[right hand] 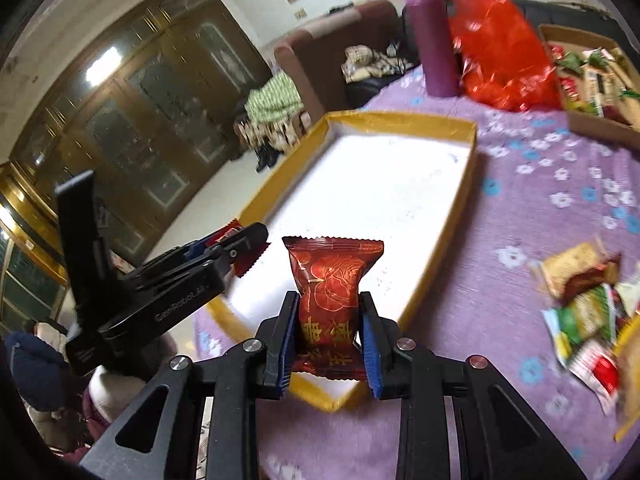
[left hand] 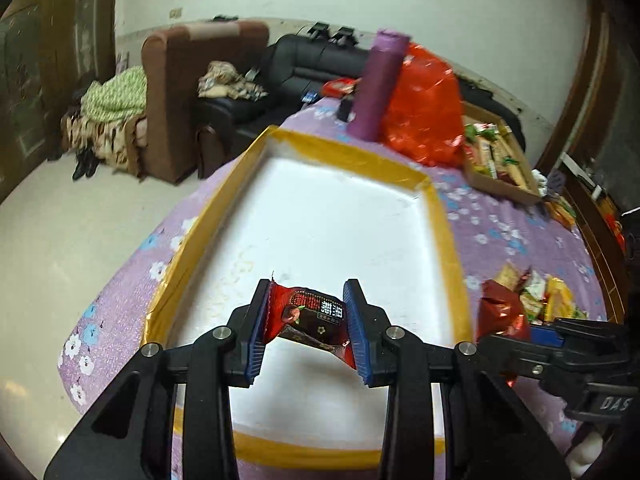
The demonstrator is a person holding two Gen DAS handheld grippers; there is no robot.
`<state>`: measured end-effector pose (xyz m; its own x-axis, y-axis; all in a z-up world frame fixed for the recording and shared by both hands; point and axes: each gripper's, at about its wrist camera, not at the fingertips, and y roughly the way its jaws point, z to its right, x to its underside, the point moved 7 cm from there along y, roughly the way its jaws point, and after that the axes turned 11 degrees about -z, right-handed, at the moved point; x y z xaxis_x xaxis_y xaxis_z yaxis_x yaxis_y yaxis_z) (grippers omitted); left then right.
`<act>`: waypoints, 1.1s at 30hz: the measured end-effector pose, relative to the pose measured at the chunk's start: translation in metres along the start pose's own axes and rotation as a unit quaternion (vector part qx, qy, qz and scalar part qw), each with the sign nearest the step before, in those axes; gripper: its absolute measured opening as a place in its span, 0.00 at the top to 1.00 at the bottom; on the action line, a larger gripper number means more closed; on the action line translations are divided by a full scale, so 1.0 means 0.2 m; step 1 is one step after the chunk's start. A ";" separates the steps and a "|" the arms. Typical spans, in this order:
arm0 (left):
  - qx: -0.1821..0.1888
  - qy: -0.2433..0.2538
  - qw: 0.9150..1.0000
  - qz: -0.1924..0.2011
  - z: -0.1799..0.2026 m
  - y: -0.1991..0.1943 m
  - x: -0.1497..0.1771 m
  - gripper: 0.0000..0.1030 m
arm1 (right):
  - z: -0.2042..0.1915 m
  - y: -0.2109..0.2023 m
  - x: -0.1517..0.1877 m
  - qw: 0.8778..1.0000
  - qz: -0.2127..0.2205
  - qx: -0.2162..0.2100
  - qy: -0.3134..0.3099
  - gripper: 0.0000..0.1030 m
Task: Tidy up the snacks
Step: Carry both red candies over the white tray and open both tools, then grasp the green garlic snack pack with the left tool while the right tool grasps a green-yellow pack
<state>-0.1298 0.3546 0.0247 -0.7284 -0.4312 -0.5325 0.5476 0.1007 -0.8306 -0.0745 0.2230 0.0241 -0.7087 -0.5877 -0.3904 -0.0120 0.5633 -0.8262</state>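
L claw: clamped on a red/dark snack packet, held crosswise, crumpled, hanging over near end of the tray.
R claw: gripping a red packet w/ gold print upright by its lower half; top seal sticks up free. Sits over tray's near corner.
Tray: shallow box, yellow rim, white floor, nothing in it yet; lies on bench w/ purple flowered cloth.
Step in hand (my read): carry both packets over tray and set them down inside.
Doing it well: bring each claw past the rim before lowering; put packets at separate spots so claws don't bump; lower close to the floor, then release. L packet is skewed, may flip on drop. R packet prob. tips flat once let go.
Loose pile: more snacks on cloth to the right of the tray, still to sort.
L view only: R claw at right edge w/ its crumpled red wrapper seen side-on; cardboard box of snacks in full.
R view only: L claw from the side, a person's sleeve below it; glass-door cabinet.
Both: purple flask, red bag behind tray.
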 end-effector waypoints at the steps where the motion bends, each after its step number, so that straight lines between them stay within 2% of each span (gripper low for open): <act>1: 0.001 -0.003 1.000 -0.004 -0.02 0.01 0.01 0.67 | 0.00 0.04 -0.01 1.000 -0.005 0.003 0.001 0.72; 8: 0.016 -0.017 0.999 -0.033 -0.10 0.11 0.04 0.67 | 0.00 0.23 -0.07 0.999 -0.028 0.031 -0.002 0.72; 12: 0.028 -0.027 0.999 -0.038 -0.11 0.12 0.06 0.66 | 0.00 0.26 -0.08 0.999 -0.029 0.036 0.000 0.69; 17: 0.054 -0.039 0.997 -0.040 -0.10 0.07 0.09 0.60 | 0.00 0.20 -0.08 0.999 -0.011 0.034 -0.002 0.69; 19: 0.053 -0.045 0.997 -0.031 -0.08 0.02 0.09 0.48 | 0.01 0.14 -0.09 0.999 0.004 0.034 0.001 0.68; 20: 0.057 -0.049 0.997 -0.018 -0.07 -0.02 0.09 0.45 | 0.03 0.08 -0.09 0.999 0.016 0.037 0.005 0.68; 21: 0.079 -0.052 0.995 0.007 -0.05 -0.10 0.10 0.39 | 0.05 0.03 -0.08 0.999 0.029 0.040 0.009 0.66; 22: 0.106 -0.057 0.992 0.031 -0.03 -0.16 0.11 0.29 | 0.07 -0.03 -0.07 0.998 0.042 0.044 0.013 0.60; 23: 0.134 -0.066 0.987 0.053 -0.01 -0.21 0.12 0.24 | 0.09 -0.09 -0.06 0.997 0.057 0.053 0.018 0.56; 24: 0.177 -0.081 0.978 0.080 0.01 -0.27 0.14 0.16 | 0.13 -0.16 -0.05 0.994 0.075 0.072 0.025 0.45; 25: 0.220 -0.092 0.967 0.095 0.04 -0.31 0.17 0.15 | 0.18 -0.26 -0.03 0.989 0.102 0.101 0.033 0.32; 26: 0.255 -0.093 0.958 0.089 0.08 -0.33 0.19 0.15 | 0.20 -0.32 -0.02 0.985 0.122 0.116 0.035 0.27; 27: 0.271 -0.076 0.958 0.053 0.14 -0.32 0.22 0.15 | 0.23 -0.43 0.01 0.978 0.155 0.133 0.034 0.25; 29: 0.257 -0.038 0.966 0.012 0.26 -0.30 0.26 0.15 | 0.29 -0.58 0.08 0.968 0.191 0.157 0.038 0.25; 31: 0.232 -0.017 0.973 0.007 0.34 -0.31 0.29 0.15 | 0.38 -0.73 0.16 0.960 0.206 0.181 0.053 0.25; 33: 0.231 0.004 0.973 -0.001 0.44 -0.34 0.31 0.15 | 0.51 -0.85 0.26 0.954 0.216 0.189 0.083 0.25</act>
<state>-0.1764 0.2424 0.0622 -0.7315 -0.4239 -0.5341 0.6718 -0.3142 -0.6707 -0.0374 0.0369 0.1031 -0.6914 -0.2306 -0.6847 0.5402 0.4642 -0.7019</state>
